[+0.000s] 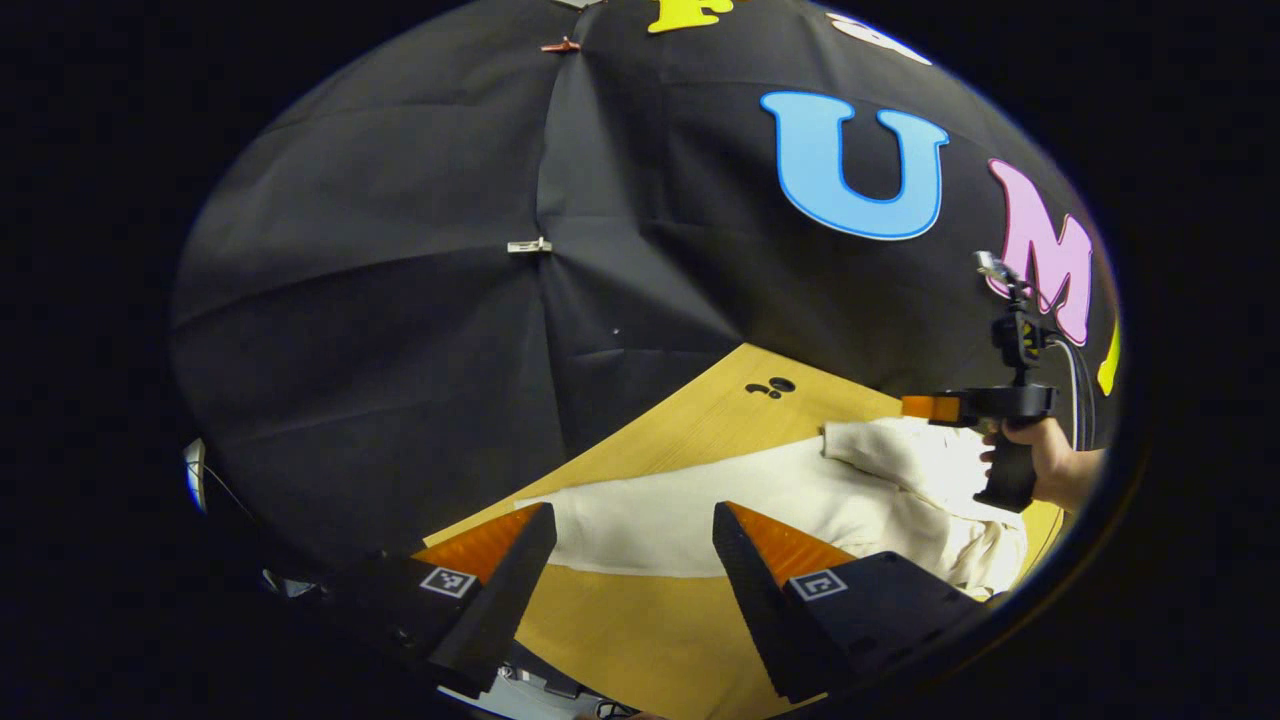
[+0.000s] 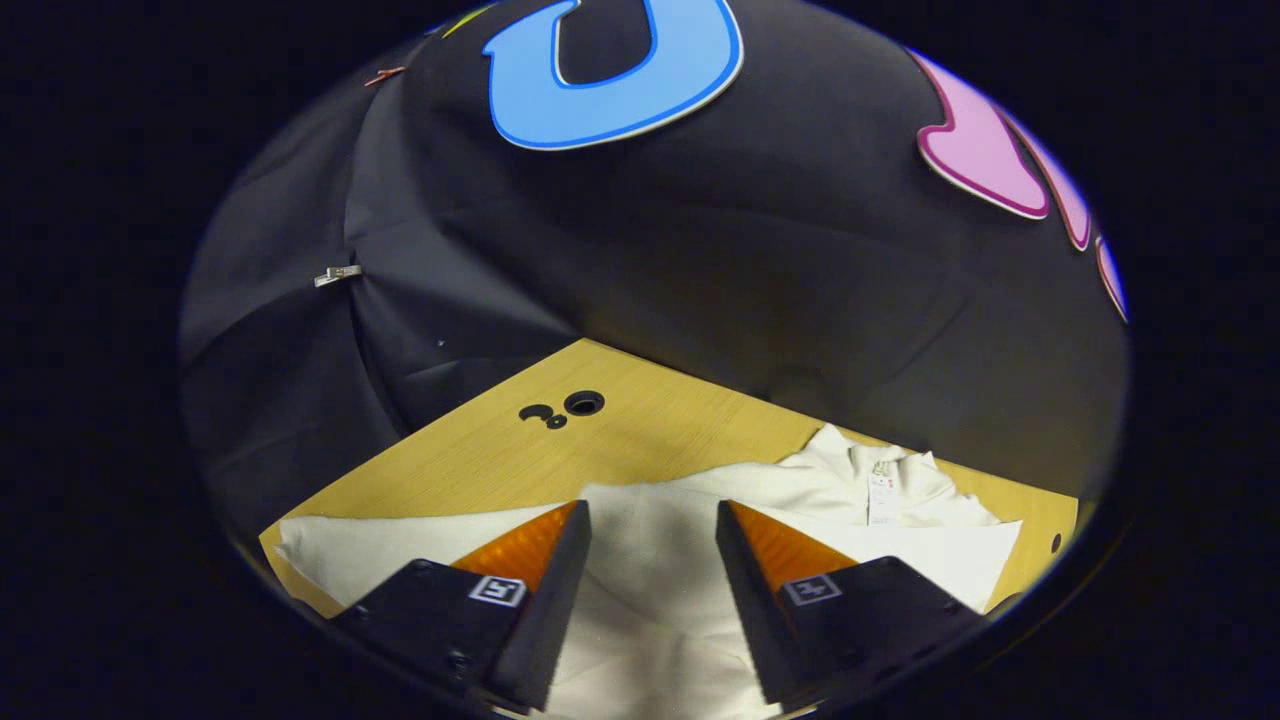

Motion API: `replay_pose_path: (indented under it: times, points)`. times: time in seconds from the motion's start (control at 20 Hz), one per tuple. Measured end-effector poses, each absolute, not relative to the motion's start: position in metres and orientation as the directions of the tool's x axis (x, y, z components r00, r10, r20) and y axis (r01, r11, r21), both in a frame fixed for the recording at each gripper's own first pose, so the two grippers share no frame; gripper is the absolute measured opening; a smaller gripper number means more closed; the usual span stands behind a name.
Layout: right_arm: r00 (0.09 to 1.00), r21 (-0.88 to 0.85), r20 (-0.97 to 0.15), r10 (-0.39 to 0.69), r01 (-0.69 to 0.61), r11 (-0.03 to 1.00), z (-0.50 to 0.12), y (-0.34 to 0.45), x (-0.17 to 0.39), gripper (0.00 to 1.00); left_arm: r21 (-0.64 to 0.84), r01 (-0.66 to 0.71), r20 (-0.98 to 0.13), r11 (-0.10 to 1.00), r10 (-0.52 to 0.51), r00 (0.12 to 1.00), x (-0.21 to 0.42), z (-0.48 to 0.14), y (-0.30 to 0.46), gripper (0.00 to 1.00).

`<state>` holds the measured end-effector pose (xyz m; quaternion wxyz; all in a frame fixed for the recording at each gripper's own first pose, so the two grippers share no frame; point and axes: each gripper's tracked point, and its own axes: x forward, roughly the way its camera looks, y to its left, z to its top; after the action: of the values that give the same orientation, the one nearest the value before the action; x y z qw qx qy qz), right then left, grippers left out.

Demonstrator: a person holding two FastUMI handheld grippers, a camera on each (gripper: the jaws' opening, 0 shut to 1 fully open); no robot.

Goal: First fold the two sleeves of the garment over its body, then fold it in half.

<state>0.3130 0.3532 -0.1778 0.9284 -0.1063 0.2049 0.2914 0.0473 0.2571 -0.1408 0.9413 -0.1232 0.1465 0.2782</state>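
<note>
A cream-white garment [image 1: 800, 500] lies on the wooden table [image 1: 640, 620], stretched from the middle toward the right. My left gripper [image 1: 634, 520] hovers open above its hem end with nothing between the fingers. Farther right, a hand holds my right gripper [image 1: 930, 407] above the garment's bunched upper part. In the right gripper view the garment [image 2: 650, 580] spreads under my open right gripper [image 2: 652, 522], with its collar and label [image 2: 880, 490] at the far right and one sleeve lying folded across the body. Neither gripper holds cloth.
The table [image 2: 460, 460] ends at the black cloth wall behind. Cable holes [image 2: 570, 407] sit in the wood near the back corner. Metal clips [image 1: 528, 245] pin the wall cloth. Bare wood lies to the left of the garment and in front of it.
</note>
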Motion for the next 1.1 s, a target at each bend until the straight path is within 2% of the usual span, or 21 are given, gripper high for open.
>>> replay_pose_path:
  times: [0.1, 0.4, 0.45, 0.65, 1.0, 1.1]
  points:
    - [0.764, -0.063, -0.435, 0.477, -0.554, 0.83, -0.166, 0.325, 0.303, 1.0, -0.152, -0.571, -0.346, 0.807, 0.498, 0.795, 0.047, -0.148, 0.271, 0.97]
    - [0.873, -0.133, -0.359, 0.329, -0.397, 0.908, -0.121, 0.207, 0.286, 0.98, -0.138, -0.611, -0.394, 0.78, 0.522, 0.756, 0.053, -0.192, 0.321, 0.97]
    - [0.887, -0.138, -0.35, 0.3, -0.366, 0.92, -0.112, 0.185, 0.28, 0.98, -0.134, -0.617, -0.41, 0.776, 0.523, 0.747, 0.056, -0.203, 0.329, 1.0]
    - [0.938, -0.132, -0.297, 0.178, -0.224, 0.966, -0.078, 0.096, 0.249, 0.98, -0.125, -0.64, -0.467, 0.758, 0.524, 0.712, 0.072, -0.242, 0.353, 0.98]
    - [0.947, -0.098, -0.321, -0.02, -0.013, 0.995, -0.081, -0.032, 0.181, 0.97, -0.139, -0.651, -0.581, 0.746, 0.471, 0.664, 0.087, -0.29, 0.359, 0.98]
    - [0.943, -0.09, -0.327, -0.063, 0.035, 0.995, -0.085, -0.058, 0.162, 0.98, -0.104, -0.658, -0.601, 0.745, 0.48, 0.639, 0.087, -0.297, 0.359, 1.0]
